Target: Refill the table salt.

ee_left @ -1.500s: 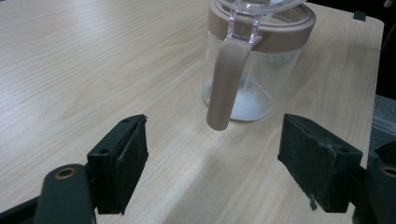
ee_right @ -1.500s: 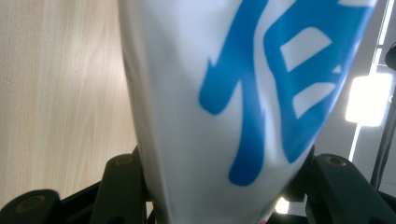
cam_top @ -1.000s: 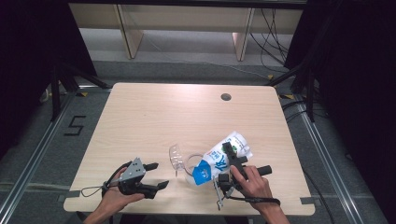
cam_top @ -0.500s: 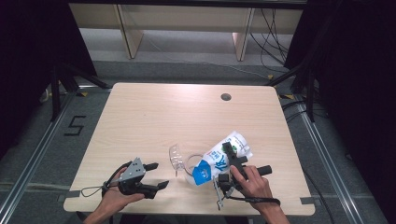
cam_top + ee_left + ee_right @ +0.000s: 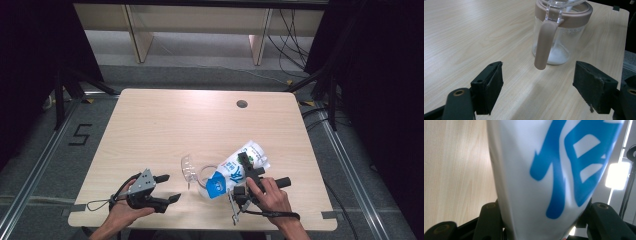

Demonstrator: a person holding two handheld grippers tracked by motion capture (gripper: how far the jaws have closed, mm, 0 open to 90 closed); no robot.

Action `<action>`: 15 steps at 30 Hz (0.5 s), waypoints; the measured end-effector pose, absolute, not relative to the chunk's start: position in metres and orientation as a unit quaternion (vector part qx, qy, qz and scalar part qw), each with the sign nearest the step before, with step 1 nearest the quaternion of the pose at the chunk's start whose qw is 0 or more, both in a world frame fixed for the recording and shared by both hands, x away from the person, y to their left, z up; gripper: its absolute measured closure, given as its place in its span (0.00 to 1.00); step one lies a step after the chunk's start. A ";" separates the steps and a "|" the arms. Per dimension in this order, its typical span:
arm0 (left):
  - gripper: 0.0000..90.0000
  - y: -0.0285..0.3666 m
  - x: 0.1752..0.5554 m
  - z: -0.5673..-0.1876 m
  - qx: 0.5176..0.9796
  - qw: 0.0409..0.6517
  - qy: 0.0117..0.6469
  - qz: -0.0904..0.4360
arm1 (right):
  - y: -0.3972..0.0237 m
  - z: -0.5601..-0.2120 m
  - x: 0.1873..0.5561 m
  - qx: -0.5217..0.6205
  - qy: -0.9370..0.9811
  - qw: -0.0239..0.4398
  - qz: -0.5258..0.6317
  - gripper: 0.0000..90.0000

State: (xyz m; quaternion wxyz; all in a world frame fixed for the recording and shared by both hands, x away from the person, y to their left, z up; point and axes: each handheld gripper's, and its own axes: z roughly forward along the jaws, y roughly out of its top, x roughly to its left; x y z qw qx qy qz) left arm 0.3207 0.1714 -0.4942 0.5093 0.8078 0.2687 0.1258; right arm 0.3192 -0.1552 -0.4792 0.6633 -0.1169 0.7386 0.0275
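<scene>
High view: R gripper (image 5: 243, 172) clamped on tilted pouch (image 5: 235, 170) over jug (image 5: 200, 175); L gripper (image 5: 167, 187) wide open.

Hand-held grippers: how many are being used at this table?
2. The left hand-held gripper sits open near the table's front edge; the right hand-held gripper clamps the white-and-blue pouch tilted over the clear jug.

Left hand-held gripper (image 5: 166, 188): black body, grey three-cornered plate on top, black cable looping behind. Right hand-held gripper (image 5: 244, 169): black, cable trailing. Forearms unsleeved.
</scene>
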 end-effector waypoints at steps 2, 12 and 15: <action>0.26 0.171 0.321 -0.494 0.808 0.509 0.269 0.126 | -0.155 -0.479 0.319 -0.117 0.739 0.663 0.027 0.56; 0.26 0.171 0.321 -0.494 0.808 0.509 0.269 0.126 | -0.155 -0.479 0.319 -0.119 0.737 0.665 0.025 0.56; 0.26 0.171 0.321 -0.494 0.808 0.509 0.268 0.126 | -0.153 -0.474 0.321 -0.153 0.726 0.670 0.015 0.56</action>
